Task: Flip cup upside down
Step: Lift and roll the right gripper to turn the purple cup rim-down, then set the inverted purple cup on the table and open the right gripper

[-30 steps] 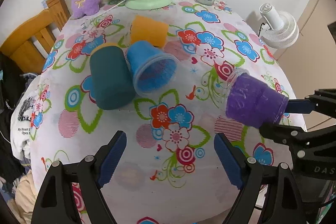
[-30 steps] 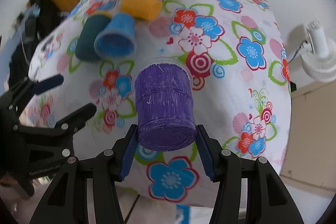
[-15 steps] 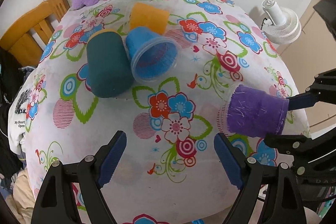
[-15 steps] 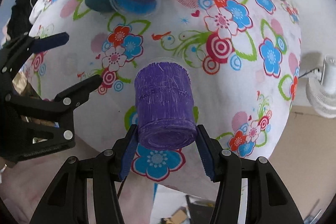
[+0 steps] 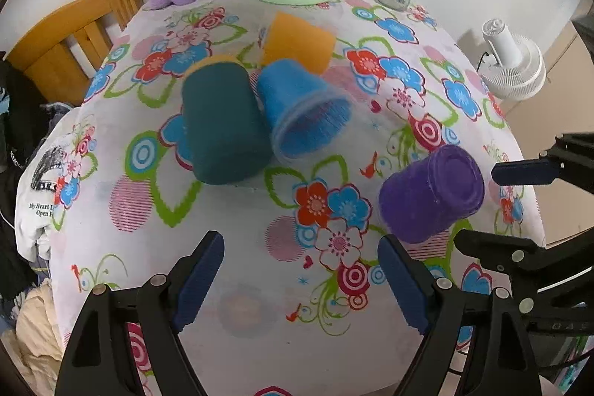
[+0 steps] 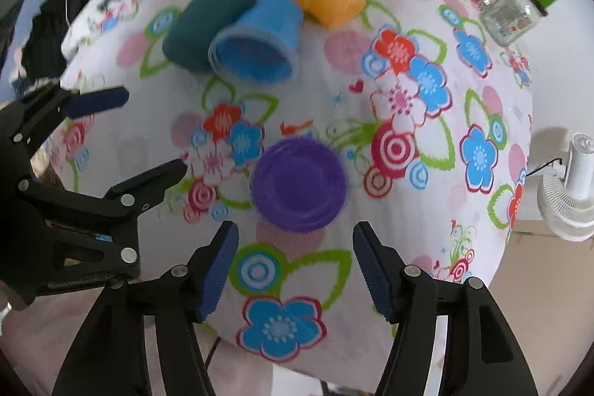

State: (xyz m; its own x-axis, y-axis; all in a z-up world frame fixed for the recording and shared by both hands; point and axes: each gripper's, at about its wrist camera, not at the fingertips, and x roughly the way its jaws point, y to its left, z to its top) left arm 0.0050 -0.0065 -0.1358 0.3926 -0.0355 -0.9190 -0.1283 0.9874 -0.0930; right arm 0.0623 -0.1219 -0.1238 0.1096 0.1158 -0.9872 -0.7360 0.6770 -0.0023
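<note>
Purple cup [image 6: 299, 186] sits base-up w/ right gripper [image 6: 295, 266] directly over it, jaws wide, nothing held; left gripper [image 5: 300, 279] farther, also wide.

Your right gripper [image 6: 293, 270] hangs above the table with its jaws spread wide and nothing between the blue pads [image 6: 219, 270], pointing steeply down. Your left gripper [image 5: 302, 281] sits at the near edge, jaws just as wide and empty, aimed toward the far side. Seen from the right wrist, your left gripper [image 6: 152, 132] lies to the left, apart from the right one.
</note>
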